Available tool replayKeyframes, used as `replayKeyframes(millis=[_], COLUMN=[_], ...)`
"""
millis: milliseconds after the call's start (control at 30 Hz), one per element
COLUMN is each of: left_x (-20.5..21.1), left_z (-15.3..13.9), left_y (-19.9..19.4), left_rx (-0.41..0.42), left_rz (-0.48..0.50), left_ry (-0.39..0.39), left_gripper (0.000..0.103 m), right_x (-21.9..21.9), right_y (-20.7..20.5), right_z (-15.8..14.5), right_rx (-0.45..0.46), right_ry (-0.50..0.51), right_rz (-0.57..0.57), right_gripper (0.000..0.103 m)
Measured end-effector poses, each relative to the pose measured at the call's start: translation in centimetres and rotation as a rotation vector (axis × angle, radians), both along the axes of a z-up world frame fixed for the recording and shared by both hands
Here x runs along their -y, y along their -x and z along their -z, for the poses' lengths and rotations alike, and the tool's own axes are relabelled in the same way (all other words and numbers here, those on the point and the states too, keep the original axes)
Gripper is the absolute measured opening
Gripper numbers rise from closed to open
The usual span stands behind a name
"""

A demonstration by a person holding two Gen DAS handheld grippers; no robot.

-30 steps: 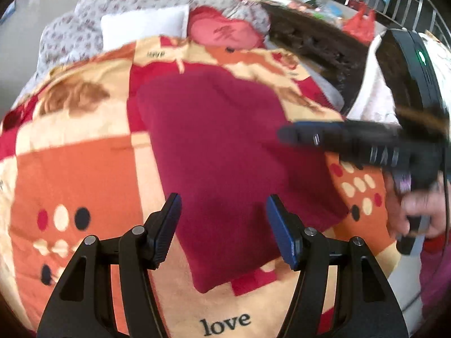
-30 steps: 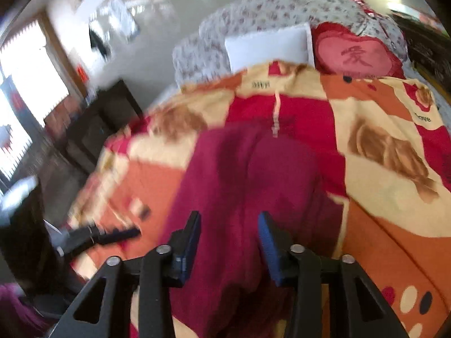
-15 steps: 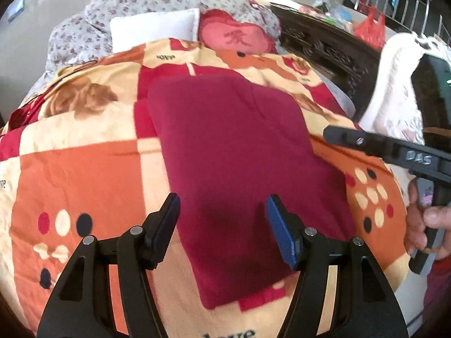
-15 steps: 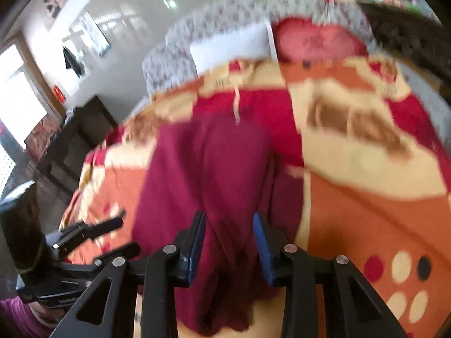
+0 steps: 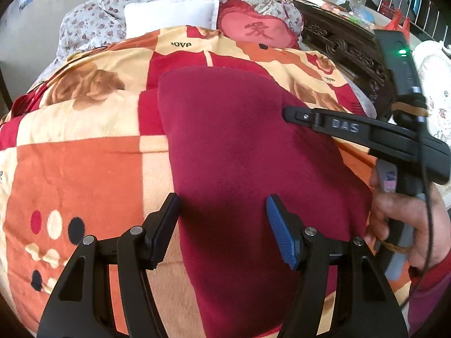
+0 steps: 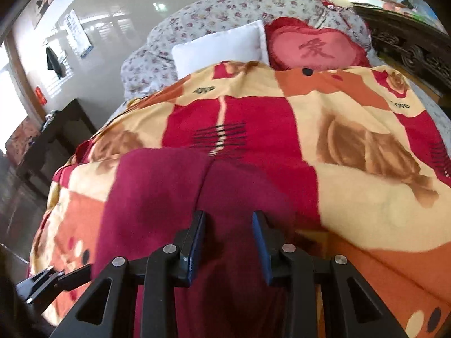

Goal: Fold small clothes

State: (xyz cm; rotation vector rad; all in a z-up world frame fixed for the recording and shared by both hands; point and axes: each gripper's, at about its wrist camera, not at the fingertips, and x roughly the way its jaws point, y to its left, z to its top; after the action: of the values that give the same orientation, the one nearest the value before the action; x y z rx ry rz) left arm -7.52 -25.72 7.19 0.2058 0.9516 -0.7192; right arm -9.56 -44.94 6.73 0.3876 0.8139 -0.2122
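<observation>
A dark red garment (image 5: pixel 242 152) lies flat on the patterned blanket (image 5: pixel 79 163), folded into a long strip running away from me. My left gripper (image 5: pixel 222 222) is open and empty, hovering over the garment's near end. My right gripper (image 6: pixel 228 239) is open over the garment (image 6: pixel 157 191), with a fold seam just ahead of its jaws; it holds nothing. From the left wrist view the right gripper (image 5: pixel 290 112) reaches in from the right over the garment's far right edge. The left gripper's tips (image 6: pixel 36 284) show at lower left in the right wrist view.
A white pillow (image 5: pixel 172 14), a red heart cushion (image 5: pixel 256 32) and a floral quilt (image 5: pixel 93 19) lie at the head of the bed. A dark carved wooden frame (image 5: pixel 344 48) runs along the right. A dark table (image 6: pixel 53 140) stands left of the bed.
The right gripper has swung back in over the garment's right edge. The left gripper has moved closer and lower over the garment. The garment lies flatter.
</observation>
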Motion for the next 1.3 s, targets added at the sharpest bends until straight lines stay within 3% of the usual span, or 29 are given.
replayKeyframes(millis=[133,367,533,600,700,800,900,1000,1100,1300], left_x=[0.1,-0.4,-0.4,-0.3,-0.8,-2.3,-3.6,-4.2,-4.1,-2.3], left_z=[0.0,-0.4,-0.2,0.1,-0.1,-0.3,0.2,0.9,2.1,3.2], left_y=[0.0,0.5,0.8,0.9,0.8,0.1,-1.1,-2.1,-2.8,-3.3], left_rx=[-0.005,0.003,0.011,0.003,-0.027,-0.108,-0.181,-0.225,-0.307,-0.332], left_rz=[-0.001,-0.005,-0.006,-0.013,-0.009,0.009,-0.001,-0.013,-0.004,0.008], left_ry=[-0.006,-0.005,-0.015,-0.01,0.016,0.091,0.149,0.193,0.25,0.259], left_gripper=[0.063,0.063,0.064,0.066,0.066,0.066,0.066,0.066,0.073,0.079], right_x=[1.1,-2.1,-3.5,-3.0,-1.3,-0.4,0.2,1.2,2.4,2.6], right_y=[0.3,4.7,7.5,7.7,8.5,9.8,10.2,9.3,8.8,7.5], right_z=[-0.3,-4.2,-2.0,0.0,0.4,-0.5,-0.4,1.1,3.2,4.7], right_rx=[-0.003,0.019,-0.055,-0.082,-0.048,0.023,0.035,0.013,0.04,0.086], right_ry=[-0.058,-0.015,0.03,0.031,-0.061,-0.14,-0.138,-0.211,-0.358,-0.443], right_rz=[0.022,-0.041,-0.037,-0.005,0.032,0.033,0.037,0.028,0.041,0.026], right_gripper=[0.031,0.033,0.033,0.042,0.055,0.059,0.074,0.076,0.079,0.087])
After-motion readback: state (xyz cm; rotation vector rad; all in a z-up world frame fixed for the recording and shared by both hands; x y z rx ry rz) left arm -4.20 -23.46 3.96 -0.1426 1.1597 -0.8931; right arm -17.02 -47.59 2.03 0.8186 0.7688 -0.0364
